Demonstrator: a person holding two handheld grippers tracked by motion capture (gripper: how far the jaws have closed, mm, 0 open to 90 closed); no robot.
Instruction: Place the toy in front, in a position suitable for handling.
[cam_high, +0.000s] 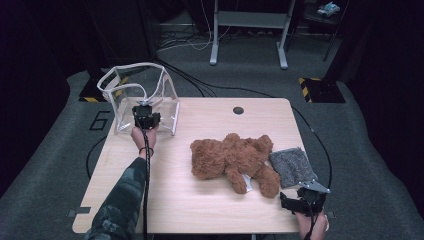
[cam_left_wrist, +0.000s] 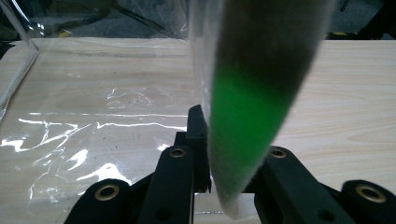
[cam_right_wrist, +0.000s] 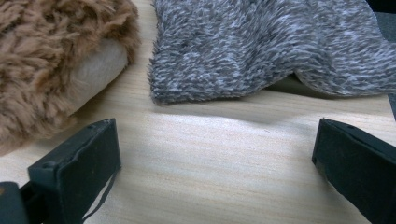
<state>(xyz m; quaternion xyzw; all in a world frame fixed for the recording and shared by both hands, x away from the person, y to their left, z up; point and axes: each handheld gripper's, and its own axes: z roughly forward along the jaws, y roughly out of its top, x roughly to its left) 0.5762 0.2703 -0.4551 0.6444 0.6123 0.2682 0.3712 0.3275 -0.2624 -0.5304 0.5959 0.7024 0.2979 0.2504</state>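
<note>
A clear plastic bag (cam_high: 142, 97) with white trim stands open at the table's far left. My left gripper (cam_high: 145, 117) is shut on its near edge. In the left gripper view the jaws (cam_left_wrist: 224, 158) pinch a blurred strip of the bag's rim (cam_left_wrist: 252, 93), and the clear film (cam_left_wrist: 93, 140) lies on the wood. A brown teddy bear (cam_high: 232, 157) lies in the middle, with a grey fuzzy cloth (cam_high: 293, 166) just to its right. My right gripper (cam_high: 306, 192) sits near the cloth's front corner. It is open (cam_right_wrist: 215, 158), facing the cloth (cam_right_wrist: 261, 46) and the bear's foot (cam_right_wrist: 46, 56).
The wooden table (cam_high: 200, 210) has a round cable hole (cam_high: 238, 110) near its far edge. Beyond it stand a grey metal frame (cam_high: 248, 30), floor cables and a yellow-black striped block (cam_high: 320, 90). Bare wood stretches between the bag and the bear.
</note>
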